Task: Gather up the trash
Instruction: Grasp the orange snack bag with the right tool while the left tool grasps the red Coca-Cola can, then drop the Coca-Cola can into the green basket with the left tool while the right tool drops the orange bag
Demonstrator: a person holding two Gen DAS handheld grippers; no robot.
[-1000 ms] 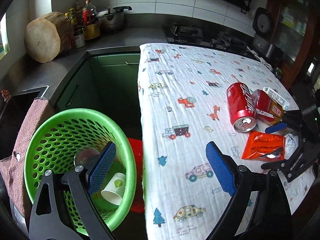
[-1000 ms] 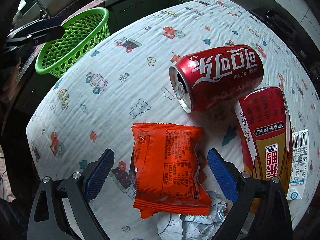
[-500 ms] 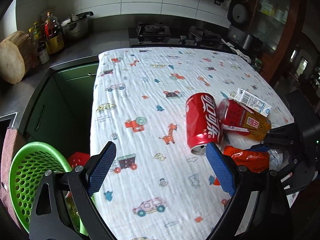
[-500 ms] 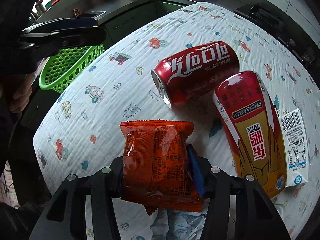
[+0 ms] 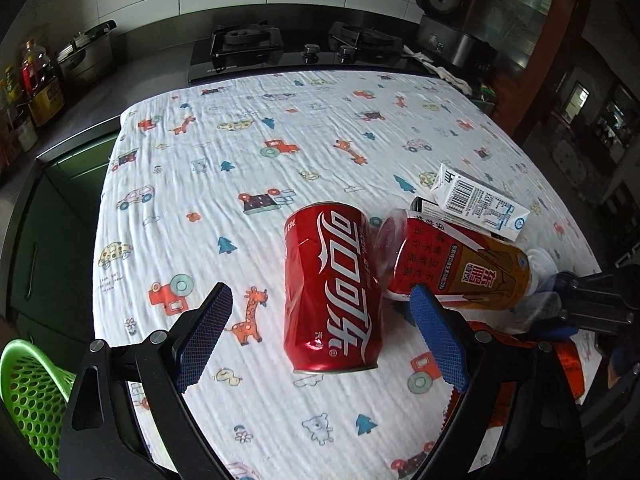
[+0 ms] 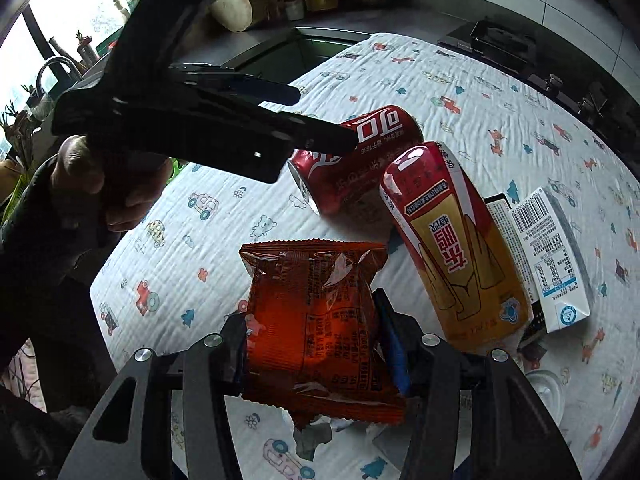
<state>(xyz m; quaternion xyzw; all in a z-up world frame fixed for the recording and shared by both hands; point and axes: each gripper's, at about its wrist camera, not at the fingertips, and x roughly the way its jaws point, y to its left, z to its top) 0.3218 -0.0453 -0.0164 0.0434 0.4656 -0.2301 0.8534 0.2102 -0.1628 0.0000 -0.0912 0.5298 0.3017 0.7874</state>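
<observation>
Bare cloth-covered surface [image 5: 248, 128] lies open left of and beyond the red cola can [image 5: 332, 292], while its right side is crowded by the tea bottle [image 5: 460, 268], milk carton [image 5: 480, 204] and right tongs [image 5: 568, 312].

Daylight enters from the bright overexposed window [image 6: 76, 20]. Fisheye corners are dark and curved. Glare marks the crinkled orange plastic snack packet [image 6: 316, 320].

You see a red can [image 5: 332, 292] with white lettering, a red-and-gold bottle [image 6: 448, 240], an orange wrapper [image 6: 316, 320], a white carton [image 6: 552, 256] with a black barcode, a green perforated basket [image 5: 28, 396], and a white cloth [image 5: 280, 140] printed with cartoon cars, giraffes and trees.
</observation>
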